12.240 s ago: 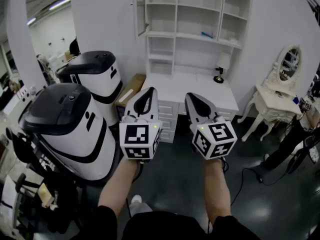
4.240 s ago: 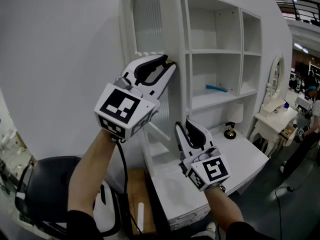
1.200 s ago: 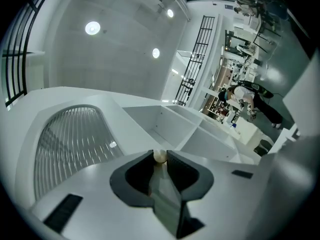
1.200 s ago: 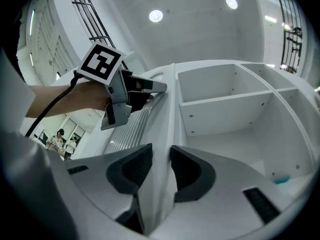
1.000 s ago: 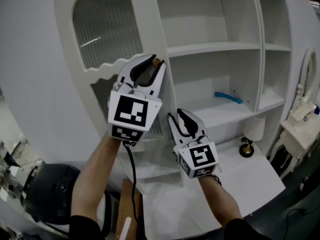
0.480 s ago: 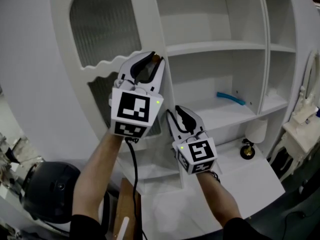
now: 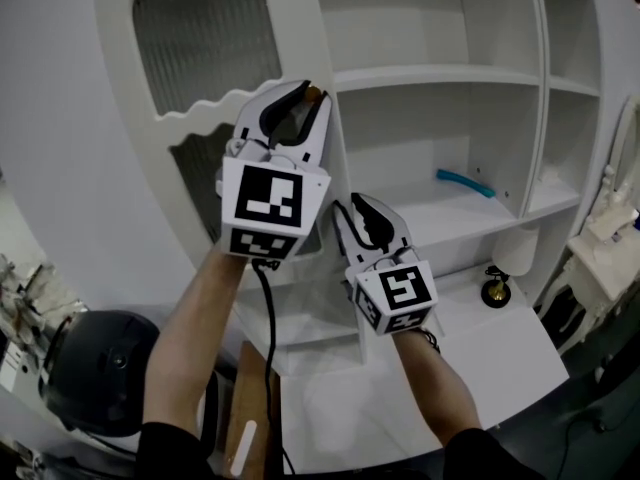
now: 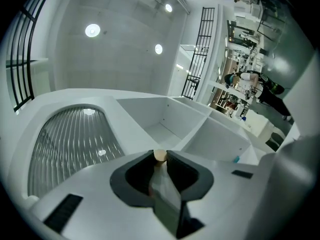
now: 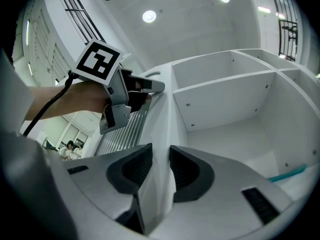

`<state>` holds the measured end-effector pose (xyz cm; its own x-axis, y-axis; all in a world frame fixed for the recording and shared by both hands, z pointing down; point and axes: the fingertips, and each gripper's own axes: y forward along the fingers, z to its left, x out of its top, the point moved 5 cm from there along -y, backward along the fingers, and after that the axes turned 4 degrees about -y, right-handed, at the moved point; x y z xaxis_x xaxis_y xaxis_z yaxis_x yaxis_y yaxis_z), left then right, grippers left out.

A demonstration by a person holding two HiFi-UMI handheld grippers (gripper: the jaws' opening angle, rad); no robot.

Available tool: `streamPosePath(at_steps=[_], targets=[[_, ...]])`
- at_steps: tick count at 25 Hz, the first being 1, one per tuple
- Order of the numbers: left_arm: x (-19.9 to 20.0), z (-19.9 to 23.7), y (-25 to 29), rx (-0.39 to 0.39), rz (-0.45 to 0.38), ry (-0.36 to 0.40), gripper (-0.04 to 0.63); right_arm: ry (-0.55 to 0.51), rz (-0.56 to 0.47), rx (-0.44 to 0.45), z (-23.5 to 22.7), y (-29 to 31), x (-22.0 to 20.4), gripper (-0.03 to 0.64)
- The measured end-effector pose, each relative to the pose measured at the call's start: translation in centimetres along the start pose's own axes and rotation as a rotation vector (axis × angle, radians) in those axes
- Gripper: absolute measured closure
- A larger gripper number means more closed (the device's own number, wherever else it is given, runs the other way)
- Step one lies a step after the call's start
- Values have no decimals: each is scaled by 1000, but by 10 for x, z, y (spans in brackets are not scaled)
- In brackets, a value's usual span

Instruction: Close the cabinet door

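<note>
Both tongs grip the free edge of the white cabinet door [image 7: 290, 28], which has an arched ribbed-glass pane.

Head view: the left tongs [image 7: 308, 90] pinch the small round wooden knob [image 7: 315, 96] near the door's right edge, and the right tongs [image 7: 353, 201] sit lower on that same edge. To the right, the open white shelving [image 7: 430, 73] gives clear room, with a turquoise strip [image 7: 465, 183] on one shelf. The white table [image 7: 440, 368] lies below. Left gripper view: the knob is clamped at the tips, with the pane to its left and compartments to its right. Only the right gripper view shows the door's edge filling the gap between the right tongs' pads, which press on both its faces. No view shows how far the door stands off its frame.
</note>
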<state>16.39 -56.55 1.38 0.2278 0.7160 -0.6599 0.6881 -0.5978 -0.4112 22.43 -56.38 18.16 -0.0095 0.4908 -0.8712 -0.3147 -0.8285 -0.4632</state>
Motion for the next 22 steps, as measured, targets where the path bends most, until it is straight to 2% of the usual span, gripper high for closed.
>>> streamPosePath(at_steps=[7,9,12,16,22], targets=[[-4,-3,-2,60,-22,-126,505,2,78,3,-1,1,2,494],[-6,-3,-5,87,-24,-168,505,-24,109,3,1,1,4,494],[-9,-7,-12,124,-10,-187,505,-84,148,-7,3,-2,7,494],[-17,-17,-23,117,22,-211,505,-88,160,-21,2,-13,5,523],[-31,-28,-49,102,24,-284,514,-81,144,-15,9,-24,5,540]])
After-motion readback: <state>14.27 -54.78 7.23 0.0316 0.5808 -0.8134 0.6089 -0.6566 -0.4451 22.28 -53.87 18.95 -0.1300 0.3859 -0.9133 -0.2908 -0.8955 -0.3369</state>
